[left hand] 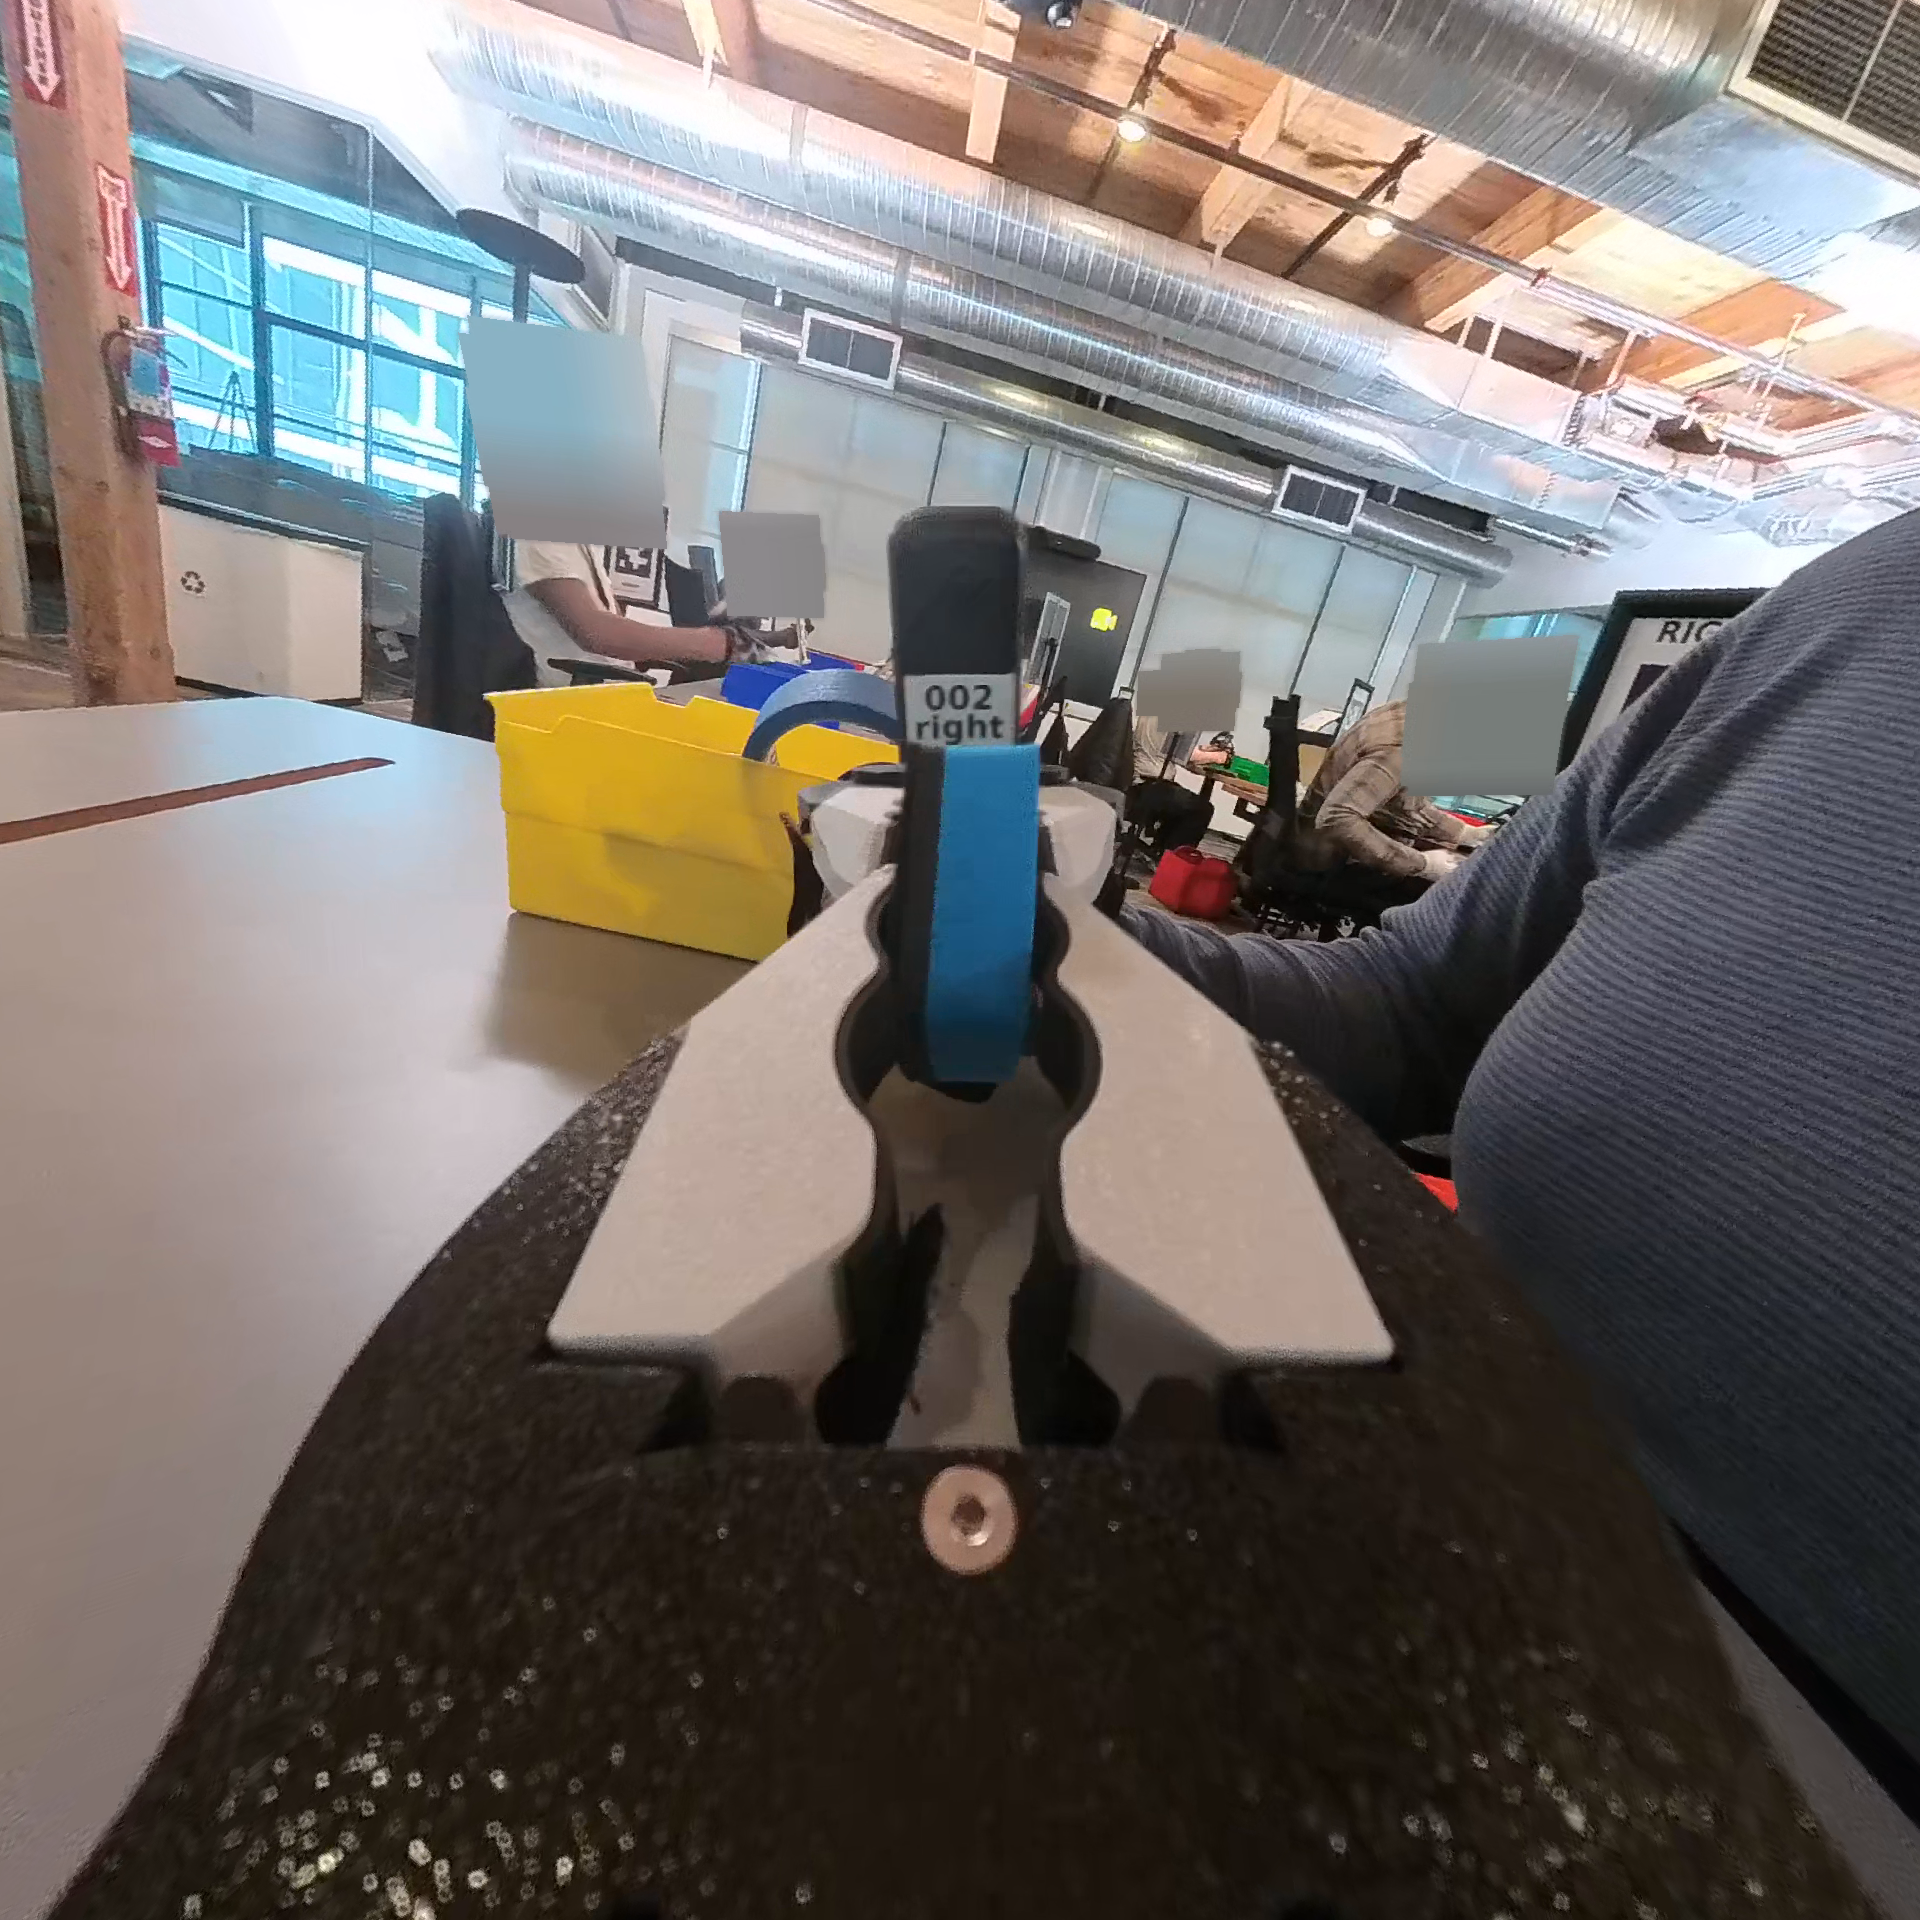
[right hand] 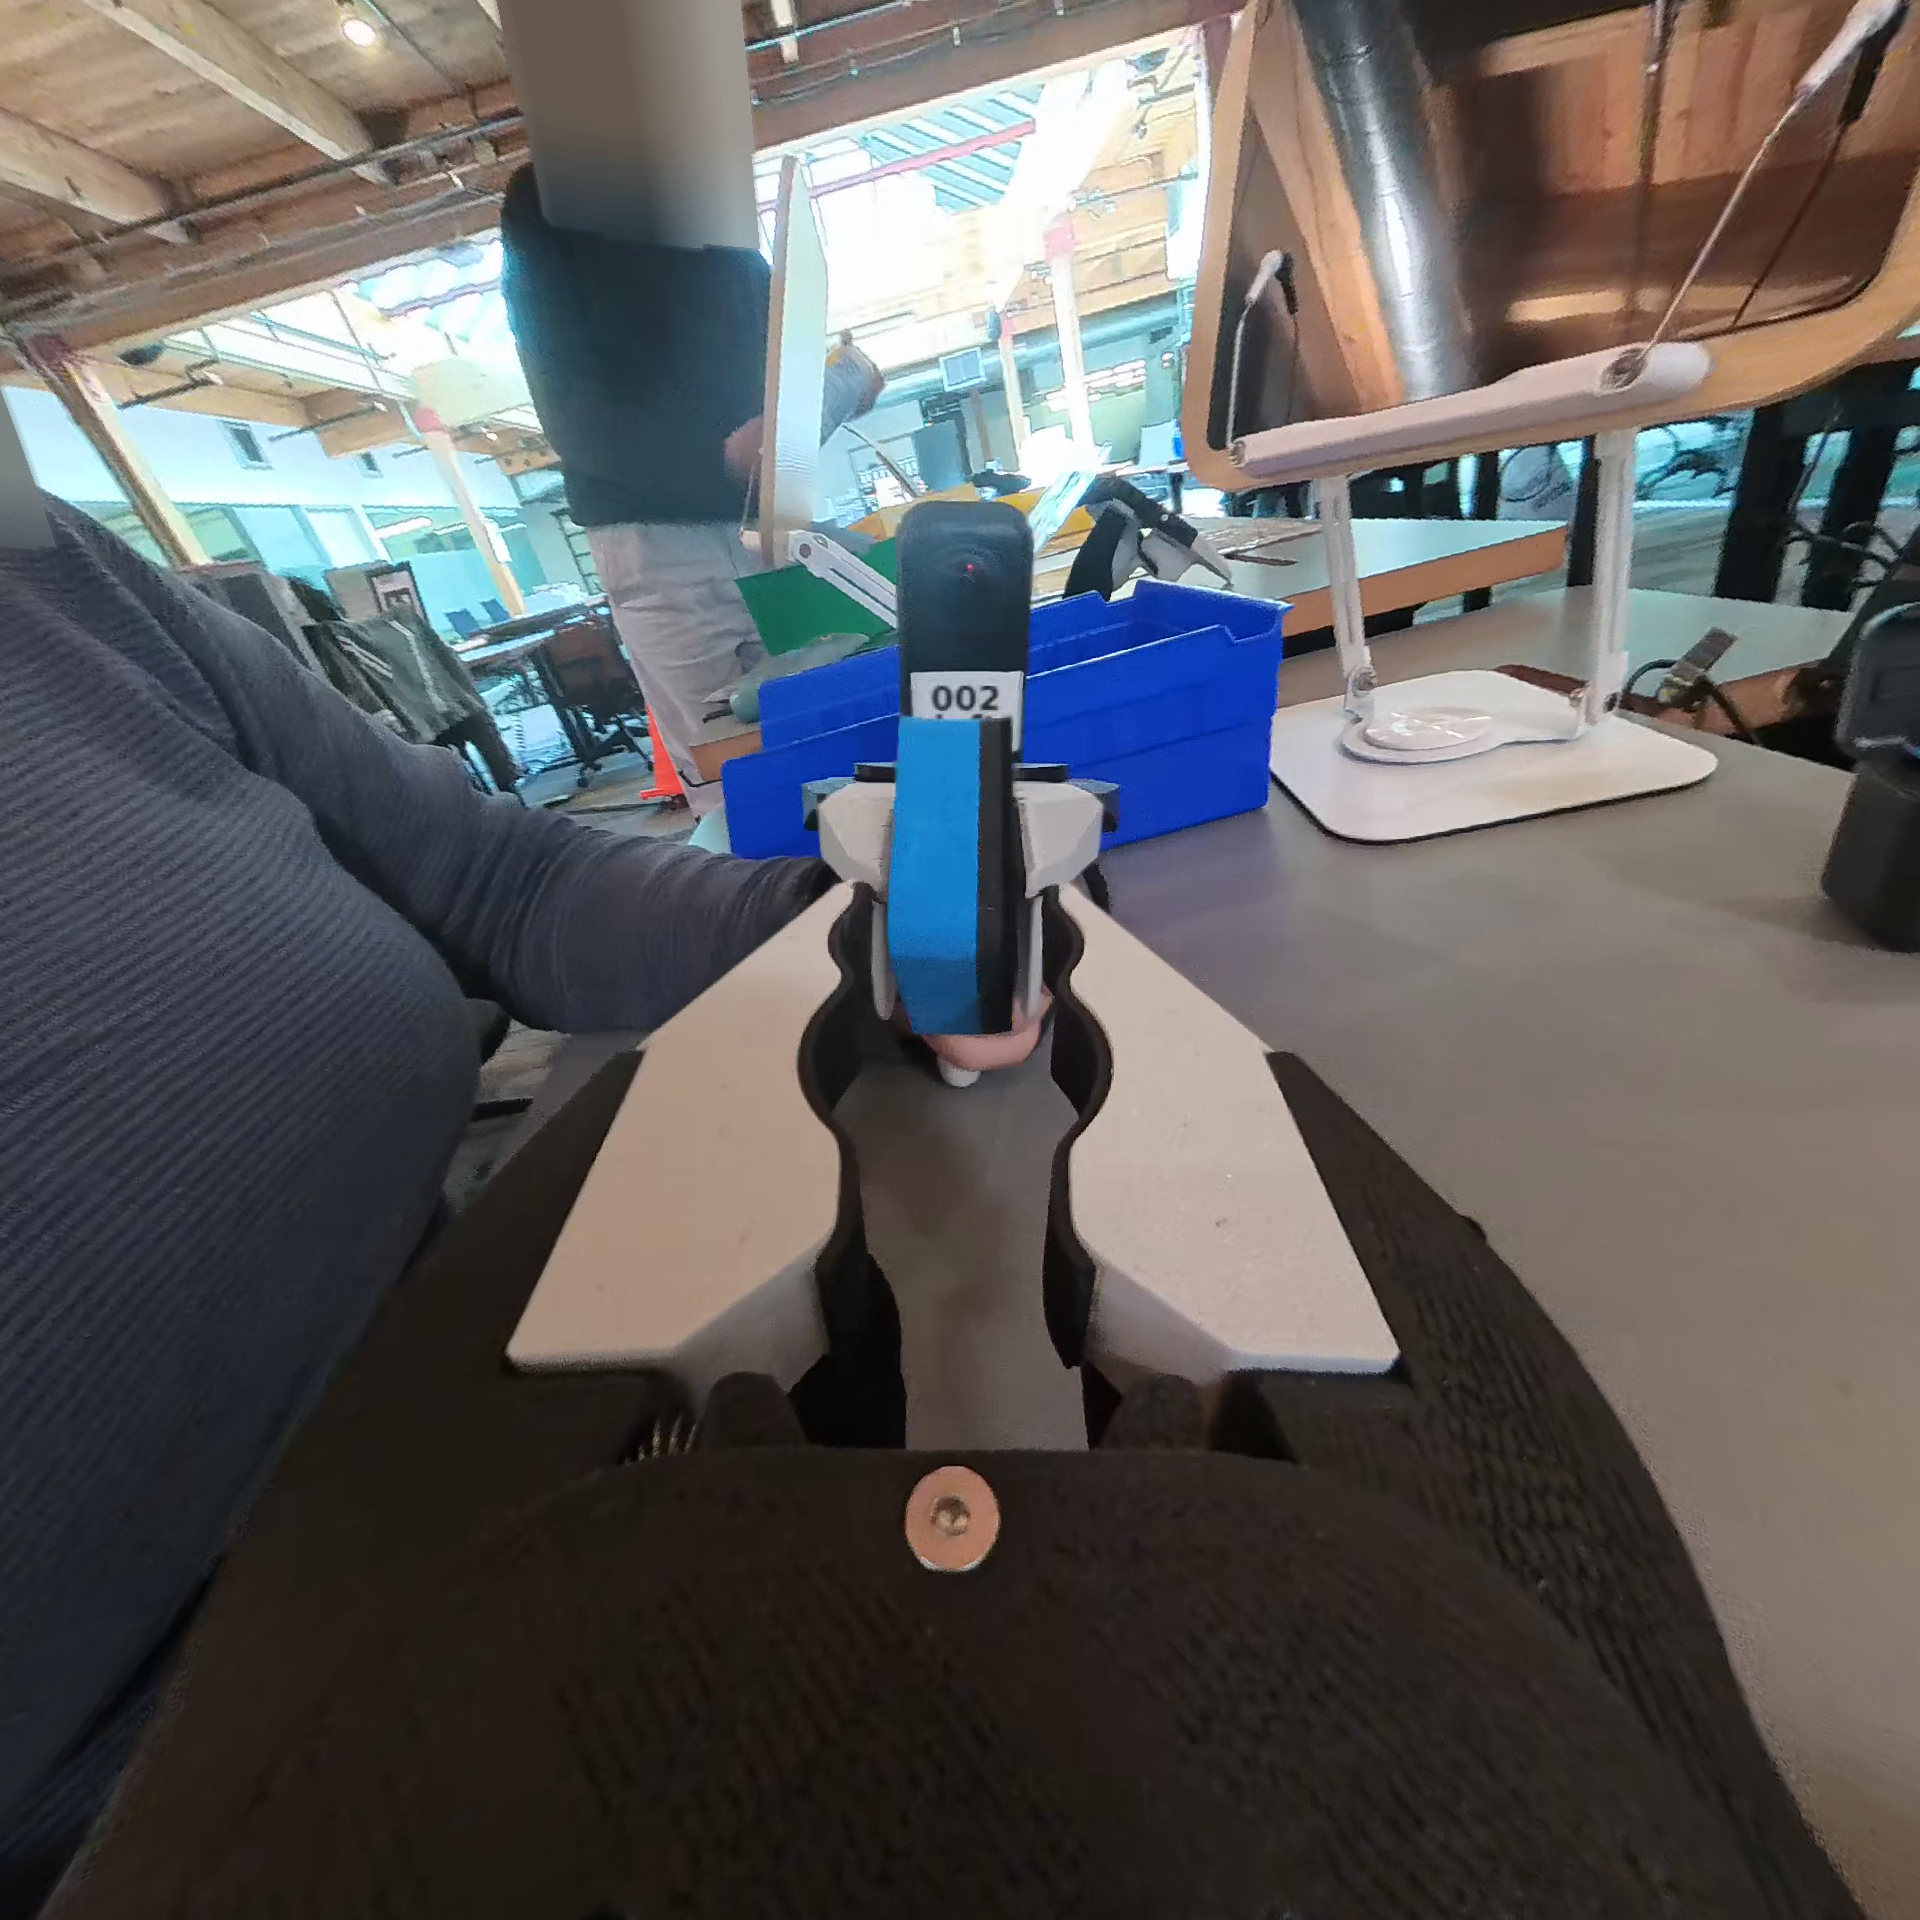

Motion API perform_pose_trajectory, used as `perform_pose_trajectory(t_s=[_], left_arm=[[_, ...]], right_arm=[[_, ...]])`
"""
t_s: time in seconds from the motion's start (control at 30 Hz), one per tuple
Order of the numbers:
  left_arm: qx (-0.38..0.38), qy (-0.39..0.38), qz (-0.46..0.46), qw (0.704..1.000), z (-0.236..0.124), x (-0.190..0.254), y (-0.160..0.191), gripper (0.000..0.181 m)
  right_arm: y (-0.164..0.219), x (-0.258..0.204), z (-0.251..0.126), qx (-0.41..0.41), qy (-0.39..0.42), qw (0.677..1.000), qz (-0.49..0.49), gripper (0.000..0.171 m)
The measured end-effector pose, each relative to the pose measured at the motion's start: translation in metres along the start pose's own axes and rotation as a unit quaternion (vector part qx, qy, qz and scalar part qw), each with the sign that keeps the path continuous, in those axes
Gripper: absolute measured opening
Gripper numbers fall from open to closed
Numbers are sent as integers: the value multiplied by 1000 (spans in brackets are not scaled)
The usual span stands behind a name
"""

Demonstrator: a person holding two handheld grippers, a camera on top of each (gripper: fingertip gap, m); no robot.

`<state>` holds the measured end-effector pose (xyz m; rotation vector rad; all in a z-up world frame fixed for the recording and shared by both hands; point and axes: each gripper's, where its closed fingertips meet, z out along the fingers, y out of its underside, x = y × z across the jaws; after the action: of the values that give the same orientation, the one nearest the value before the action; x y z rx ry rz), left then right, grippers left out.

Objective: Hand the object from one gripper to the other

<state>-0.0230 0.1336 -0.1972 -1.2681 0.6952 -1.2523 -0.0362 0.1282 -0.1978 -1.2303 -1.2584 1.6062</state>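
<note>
While clamped tight in left hand-held gripper (left hand: 971, 925) | blue-black block (left hand: 982, 883) upright, 12 o'clock | right hand-held gripper (right hand: 951, 935) parted wider, straddling block

Bare grey table (left hand: 260, 987) open leftward, yellow bin (left hand: 644, 821) ahead, blue bin (right hand: 1132, 717), white stand (right hand: 1496, 748) beyond

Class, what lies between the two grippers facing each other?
An upright blue-and-black block, held between the left gripper's fingers. Both wrist views show it.

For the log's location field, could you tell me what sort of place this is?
Probably a shared workshop or lab office: exposed metal ducts overhead, parts bins, yellow and blue, on grey tables, and people working at desks.
</note>
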Motion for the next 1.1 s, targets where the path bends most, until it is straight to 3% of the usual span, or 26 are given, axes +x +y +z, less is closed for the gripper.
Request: perform_pose_trajectory(t_s=[0.13, 0.3, 0.37, 0.4, 0.47, 0.57, 0.67, 0.87, 1.1], left_arm=[[3, 9, -1, 1000, 0, 2, -1, 20], [9, 8, -41, 999, -2, -3, -2, 22], [7, -58, -74, 996, -4, -25, -1, 61], [0, -66, -88, 994, -4, -30, 2, 66], [-4, -61, -110, 992, -4, -31, 3, 62], [1, -46, -150, 988, -5, -31, 3, 55], [4, -20, -187, 982, -5, -29, 3, 56], [3, -9, -197, 980, -5, -28, 4, 48], [-5, -10, -201, 980, -4, -28, 7, 51]], right_arm=[[1, -6, 0, 0, -34, 999, 38, 24], [0, -1, 1, 0, -3, 1000, -12, 22], [-5, 2, 0, 11, 25, 998, -62, 22], [-6, 4, -1, 7, 44, 995, -93, 22], [-7, 7, -3, -3, 84, 982, -170, 23], [-12, 10, -2, -12, 149, 938, -312, 23], [-16, 7, 0, -12, 180, 907, -380, 23], [-14, 9, 0, -8, 178, 914, -364, 23], [-12, 8, -2, -15, 163, 924, -345, 23]])
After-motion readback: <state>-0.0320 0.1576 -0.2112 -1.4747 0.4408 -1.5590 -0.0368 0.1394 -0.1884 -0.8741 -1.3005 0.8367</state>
